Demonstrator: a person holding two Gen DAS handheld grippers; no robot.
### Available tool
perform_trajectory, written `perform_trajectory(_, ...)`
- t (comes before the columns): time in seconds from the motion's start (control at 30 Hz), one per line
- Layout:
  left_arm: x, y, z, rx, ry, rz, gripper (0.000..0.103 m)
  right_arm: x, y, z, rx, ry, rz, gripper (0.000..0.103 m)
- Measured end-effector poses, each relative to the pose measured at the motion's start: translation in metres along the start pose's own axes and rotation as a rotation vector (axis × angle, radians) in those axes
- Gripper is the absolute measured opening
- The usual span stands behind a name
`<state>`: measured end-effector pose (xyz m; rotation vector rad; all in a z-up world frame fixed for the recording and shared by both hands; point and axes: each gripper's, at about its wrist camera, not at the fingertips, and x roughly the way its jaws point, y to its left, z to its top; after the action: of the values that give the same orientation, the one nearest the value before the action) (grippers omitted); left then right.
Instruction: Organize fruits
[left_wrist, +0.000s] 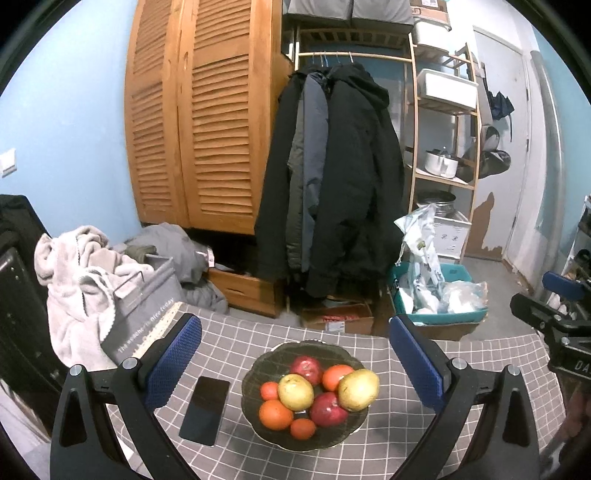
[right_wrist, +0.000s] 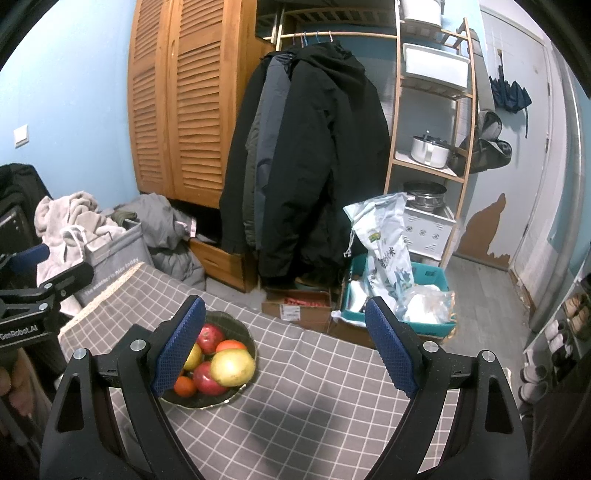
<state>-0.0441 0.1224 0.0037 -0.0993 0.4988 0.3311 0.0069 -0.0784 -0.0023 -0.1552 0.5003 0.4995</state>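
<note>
A dark glass bowl (left_wrist: 258, 424) stands on the grey checked tablecloth (left_wrist: 388, 443). It holds two yellow pears (left_wrist: 295, 392), two red apples (left_wrist: 306, 369) and several oranges (left_wrist: 275, 414). My left gripper (left_wrist: 295, 354) hovers open above and in front of the bowl, nothing between its blue pads. In the right wrist view the same bowl (right_wrist: 242, 330) sits at the left, partly hidden behind the left finger (right_wrist: 177, 347). My right gripper (right_wrist: 288, 343) is open and empty, to the right of the bowl.
A black phone (left_wrist: 205, 410) lies on the cloth left of the bowl. Beyond the table's far edge are a grey laundry basket (left_wrist: 144, 310), hanging coats (left_wrist: 332, 177), a cardboard box (right_wrist: 299, 308) and a teal crate (right_wrist: 428, 277). The other gripper's body (left_wrist: 554, 321) shows at the right edge.
</note>
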Motion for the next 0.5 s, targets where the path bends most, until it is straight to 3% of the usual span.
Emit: perform_trajectory(0.5,-0.0045,0.0092,0.0025,-0.078,0.008,-0.029,0.102,-0.0003,-0.0015,0.0,-0.001,-0.002,0.001,0.087)
